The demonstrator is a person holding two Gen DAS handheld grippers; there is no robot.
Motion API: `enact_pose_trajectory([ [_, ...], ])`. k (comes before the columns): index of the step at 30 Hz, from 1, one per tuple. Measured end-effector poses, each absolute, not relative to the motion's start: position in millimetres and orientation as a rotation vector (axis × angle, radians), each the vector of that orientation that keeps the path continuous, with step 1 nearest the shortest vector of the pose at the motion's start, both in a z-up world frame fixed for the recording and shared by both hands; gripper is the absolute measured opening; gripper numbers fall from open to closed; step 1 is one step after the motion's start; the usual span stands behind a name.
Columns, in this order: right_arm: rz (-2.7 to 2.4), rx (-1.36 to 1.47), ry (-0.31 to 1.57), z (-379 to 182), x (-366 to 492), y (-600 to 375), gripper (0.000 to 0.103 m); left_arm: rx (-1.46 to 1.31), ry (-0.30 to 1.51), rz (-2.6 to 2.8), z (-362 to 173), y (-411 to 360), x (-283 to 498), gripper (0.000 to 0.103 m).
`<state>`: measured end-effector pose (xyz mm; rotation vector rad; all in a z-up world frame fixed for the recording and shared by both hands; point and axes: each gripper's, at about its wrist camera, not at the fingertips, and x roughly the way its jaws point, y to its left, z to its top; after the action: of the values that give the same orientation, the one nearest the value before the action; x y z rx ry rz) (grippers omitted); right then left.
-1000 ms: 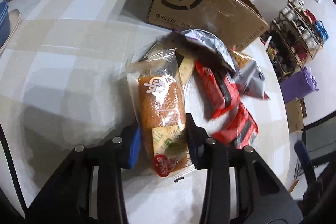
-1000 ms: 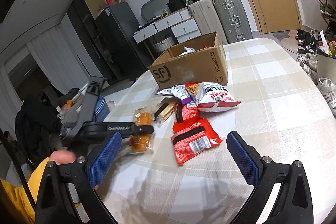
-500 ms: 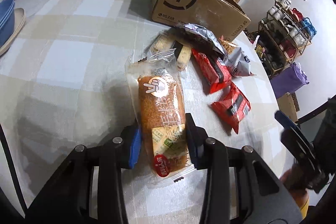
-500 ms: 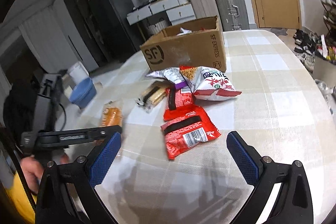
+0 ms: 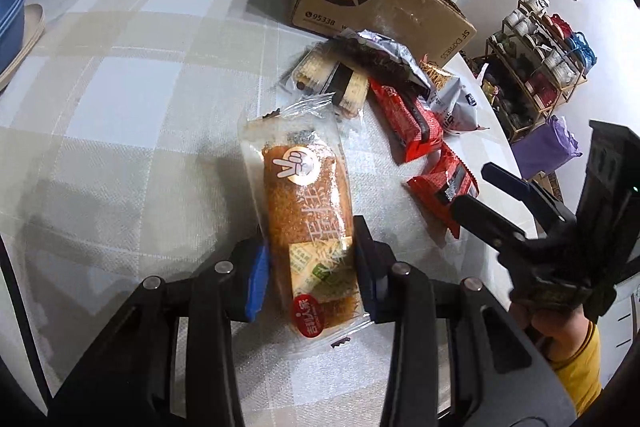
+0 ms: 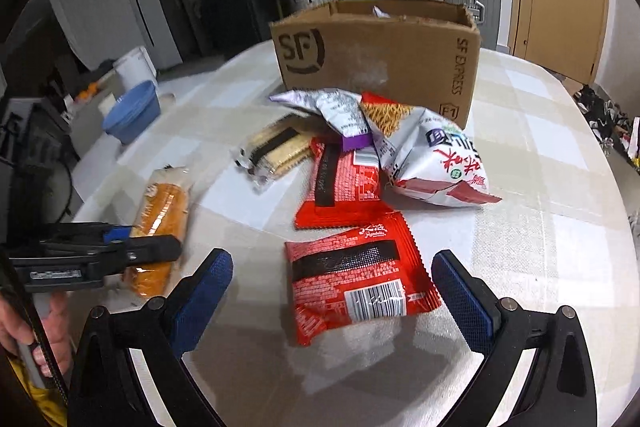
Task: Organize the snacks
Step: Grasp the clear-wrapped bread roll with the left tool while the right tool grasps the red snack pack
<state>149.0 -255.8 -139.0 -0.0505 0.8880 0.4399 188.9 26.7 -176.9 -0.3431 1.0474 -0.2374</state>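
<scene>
My left gripper (image 5: 310, 267) is shut on a wrapped orange bread roll (image 5: 308, 203) and holds it over the checked table; both also show in the right wrist view, the gripper (image 6: 148, 247) and the roll (image 6: 164, 203). My right gripper (image 6: 328, 291) is open and empty, its jaws on either side of a red snack packet (image 6: 352, 275). A second red packet (image 6: 344, 187), a white chip bag (image 6: 436, 155), a silver bag (image 6: 332, 107) and a cracker pack (image 6: 276, 147) lie before the open SF cardboard box (image 6: 380, 55).
A blue bowl (image 6: 132, 111) and a white cup (image 6: 136, 67) stand at the table's left. The table edge curves at the right (image 6: 600, 155). A shelf rack (image 5: 540, 47) and a purple bag (image 5: 548, 147) stand beyond the table.
My left gripper has pulled the bread roll back from the pile toward the table's near side. My right gripper has moved closer and lower over the nearest red packet.
</scene>
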Motion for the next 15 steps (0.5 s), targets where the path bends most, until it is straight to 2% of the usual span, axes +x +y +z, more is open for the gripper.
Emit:
enact_pose_trajectory([
  [4,0.414,-0.091,0.927,-152,155,-251,0.101,-0.348,1.046,-0.238,-178,28,188,0.034],
  [10,0.415,-0.074,0.938,-158,155,-256,0.079,-0.344,1.046,-0.234,-178,28,189,0.034],
  [15,0.418,-0.078,0.925,-156,148,-262,0.065,-0.335,1.047,-0.23,-178,26,188,0.034],
])
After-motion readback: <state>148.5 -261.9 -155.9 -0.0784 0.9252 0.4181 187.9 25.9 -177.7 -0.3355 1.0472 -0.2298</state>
